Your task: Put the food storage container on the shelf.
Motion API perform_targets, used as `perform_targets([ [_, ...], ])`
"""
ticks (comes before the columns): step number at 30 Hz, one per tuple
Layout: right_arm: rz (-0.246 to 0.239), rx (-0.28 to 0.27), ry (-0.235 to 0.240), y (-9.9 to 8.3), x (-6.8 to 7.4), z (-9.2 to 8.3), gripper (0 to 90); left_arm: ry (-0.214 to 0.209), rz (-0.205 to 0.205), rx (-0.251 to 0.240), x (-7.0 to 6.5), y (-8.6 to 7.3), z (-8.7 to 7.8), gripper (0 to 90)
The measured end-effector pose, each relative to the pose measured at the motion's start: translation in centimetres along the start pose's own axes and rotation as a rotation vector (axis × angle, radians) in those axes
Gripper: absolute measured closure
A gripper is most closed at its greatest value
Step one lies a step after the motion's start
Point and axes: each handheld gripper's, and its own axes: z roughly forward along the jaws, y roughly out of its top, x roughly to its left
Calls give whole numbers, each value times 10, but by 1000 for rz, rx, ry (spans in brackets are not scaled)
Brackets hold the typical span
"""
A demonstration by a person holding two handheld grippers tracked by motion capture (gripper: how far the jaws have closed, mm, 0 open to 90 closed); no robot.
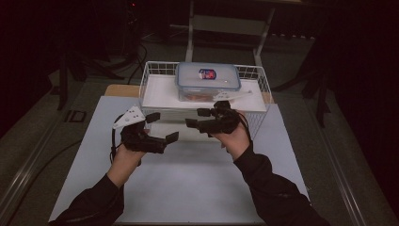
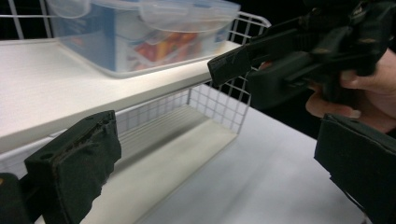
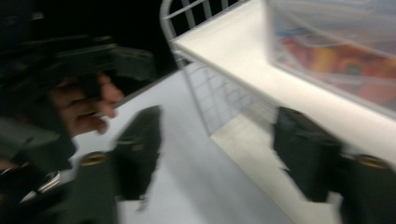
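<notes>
Clear plastic box (image 1: 208, 81) parked atop wire basket (image 1: 251, 73); 2 items, left gripper (image 1: 162, 127) and right gripper (image 1: 198, 117), both spread, empty, poised to lift.

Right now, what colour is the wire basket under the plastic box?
White; the wire basket shows best in the left gripper view.

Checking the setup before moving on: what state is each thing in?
Plastic container: lid on, resting on the white shelf board.
Wire basket: upright on the table.
Left gripper: open, holding nothing.
Right gripper: open, holding nothing.
</notes>
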Motion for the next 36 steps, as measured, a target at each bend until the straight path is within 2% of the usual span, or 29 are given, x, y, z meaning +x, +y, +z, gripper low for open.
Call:
perform_targets([
  [2, -1, -33, 17, -6, 2, -6, 223, -14, 18, -3, -4, -2, -1, 1],
  [3, 0, -45, 33, -9, 2, -8, 202, -18, 45, 9, -9, -5, -1, 1],
  [5, -12, -59, 39, -16, 4, -14, 185, -27, 54, 11, -11, -6, 0, 1],
  [7, -44, -42, 36, -24, 5, -18, 143, -40, 60, 18, -14, -9, 0, 1],
  [10, -64, -29, 8, -38, 6, -24, 142, -55, 63, 23, -17, -14, 0, 1],
  [13, -86, -39, -20, -52, 5, -32, 142, -73, 75, 35, -20, -20, 2, 1],
  [18, -76, -58, -28, -74, -1, -44, 143, -103, 89, 62, -26, -32, 4, 1],
  [22, -96, -41, -60, -93, -2, -49, 143, -124, 91, 82, -29, -44, 7, 1],
  [25, -98, -39, -74, -106, -2, -52, 144, -133, 83, 95, -30, -53, 9, 1],
  [31, -105, -40, -113, -127, -3, -60, 143, -127, 102, 132, -31, -69, 11, 1],
  [36, -116, -29, -138, -142, -5, -66, 144, -132, 100, 144, -31, -81, 10, 1],
])
